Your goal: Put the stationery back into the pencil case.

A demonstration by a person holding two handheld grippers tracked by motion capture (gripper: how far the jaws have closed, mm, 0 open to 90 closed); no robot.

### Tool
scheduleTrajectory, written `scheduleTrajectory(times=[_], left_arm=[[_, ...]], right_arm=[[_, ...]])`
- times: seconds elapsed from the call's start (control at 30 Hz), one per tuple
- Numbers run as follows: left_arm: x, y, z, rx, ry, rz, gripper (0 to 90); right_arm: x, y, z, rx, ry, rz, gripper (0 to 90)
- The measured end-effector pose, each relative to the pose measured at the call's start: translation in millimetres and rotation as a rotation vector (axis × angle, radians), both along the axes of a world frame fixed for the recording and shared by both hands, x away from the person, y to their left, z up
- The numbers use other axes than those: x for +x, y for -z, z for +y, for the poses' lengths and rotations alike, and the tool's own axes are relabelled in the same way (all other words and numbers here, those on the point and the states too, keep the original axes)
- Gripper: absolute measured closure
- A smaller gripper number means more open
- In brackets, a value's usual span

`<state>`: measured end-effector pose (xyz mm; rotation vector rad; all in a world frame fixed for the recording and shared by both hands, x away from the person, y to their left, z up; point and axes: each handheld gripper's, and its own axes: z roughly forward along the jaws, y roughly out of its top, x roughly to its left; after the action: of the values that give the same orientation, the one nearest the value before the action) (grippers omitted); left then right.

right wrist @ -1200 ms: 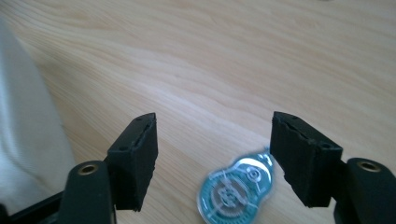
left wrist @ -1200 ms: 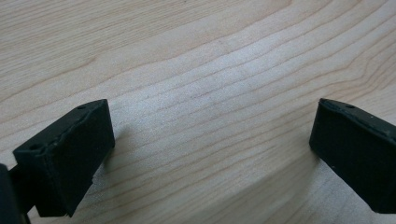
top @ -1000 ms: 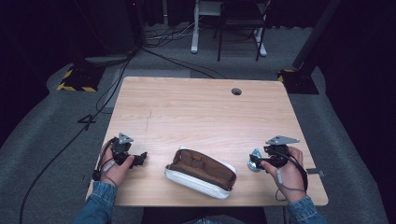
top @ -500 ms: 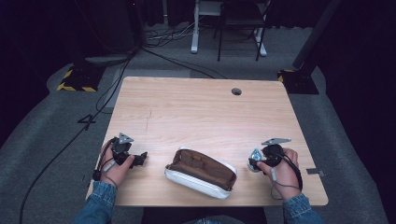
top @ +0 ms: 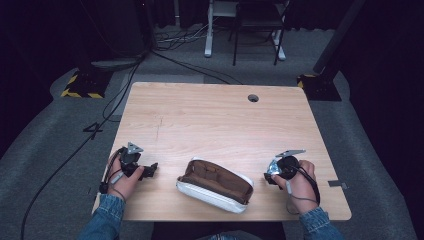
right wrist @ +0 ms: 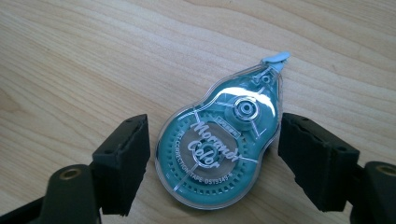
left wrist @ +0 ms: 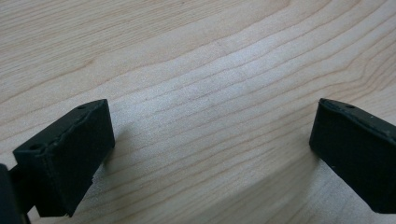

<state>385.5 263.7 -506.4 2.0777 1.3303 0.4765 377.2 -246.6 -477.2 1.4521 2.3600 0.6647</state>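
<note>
In the high view we hold the right gripper [top: 270,174] at the lower right of the frame, low over the wooden desk [top: 210,120], with our right hand [top: 299,180] wrapped round its body and the grey three-cornered plate on top. In the right gripper view its two black jaws stand wide apart and have just been opening; between them, flat on the wood, lies the correction tape dispenser [right wrist: 219,144], a teal, see-through, pear-shaped case with white lettering on its face and its pale tip pointing toward the upper right of that frame. The left jaw stands just beside the round end of the case and the right jaw just beside its narrower flank; we see a thin gap on each side, so the pads do not press on it. At the lower middle of the high view, just left of the right gripper, sits the pencil case [top: 215,185], white outside and brown inside, lying open with its mouth facing up. At the lower left of that view our left hand [top: 122,177] holds the left gripper [top: 150,170], pointed toward the pencil case and well apart from it. In the left gripper view [left wrist: 210,154] its jaws are spread wide, one at the lower left and one at the right edge of the frame, with only bare wood grain between them.
</note>
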Motion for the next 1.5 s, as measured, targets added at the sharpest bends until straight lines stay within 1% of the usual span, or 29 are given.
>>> scheduleTrajectory(times=[0.2,0.23,0.47,0.57,0.63,0.7,0.73,0.77,1.03,1.33,1.5], left_arm=[[0.0,0.0,0.0,0.0,0.0,-0.001,0.2],[0.0,0.0,0.0,0.0,0.0,-0.001,0.2],[0.0,0.0,0.0,0.0,0.0,-0.001,0.2],[0.0,0.0,0.0,0.0,0.0,-0.001,0.2],[0.0,0.0,-0.1,0.0,0.0,-0.001,0.2],[0.0,0.0,0.0,0.0,0.0,0.0,0.2],[0.0,0.0,0.0,0.0,0.0,-0.001,0.2],[0.0,0.0,0.0,0.0,0.0,-0.001,0.2],[0.0,0.0,0.0,0.0,0.0,-0.001,0.2],[0.2,0.1,-0.1,-0.001,0.004,0.0,0.2],[0.2,0.0,-0.3,0.0,0.005,0.0,0.2]], right_arm=[[1.1,3.0,1.9,-0.013,0.0,0.01,25.4],[1.7,4.2,2.5,-0.008,0.005,0.007,23.8],[3.7,5.6,3.4,0.003,0.029,-0.005,22.4],[4.3,6.1,3.1,0.013,0.041,-0.013,23.7],[4.1,5.6,2.7,0.012,0.047,-0.017,27.6],[4.0,4.9,2.3,0.014,0.045,-0.016,30.1],[3.8,4.2,1.8,0.013,0.041,-0.019,36.0],[3.5,3.2,1.5,0.01,0.038,-0.016,39.0],[3.6,3.0,0.7,0.008,0.023,-0.022,39.6],[3.0,3.6,1.7,0.04,0.001,-0.032,39.9],[2.4,-1.2,1.6,0.05,-0.005,-0.068,40.0]])
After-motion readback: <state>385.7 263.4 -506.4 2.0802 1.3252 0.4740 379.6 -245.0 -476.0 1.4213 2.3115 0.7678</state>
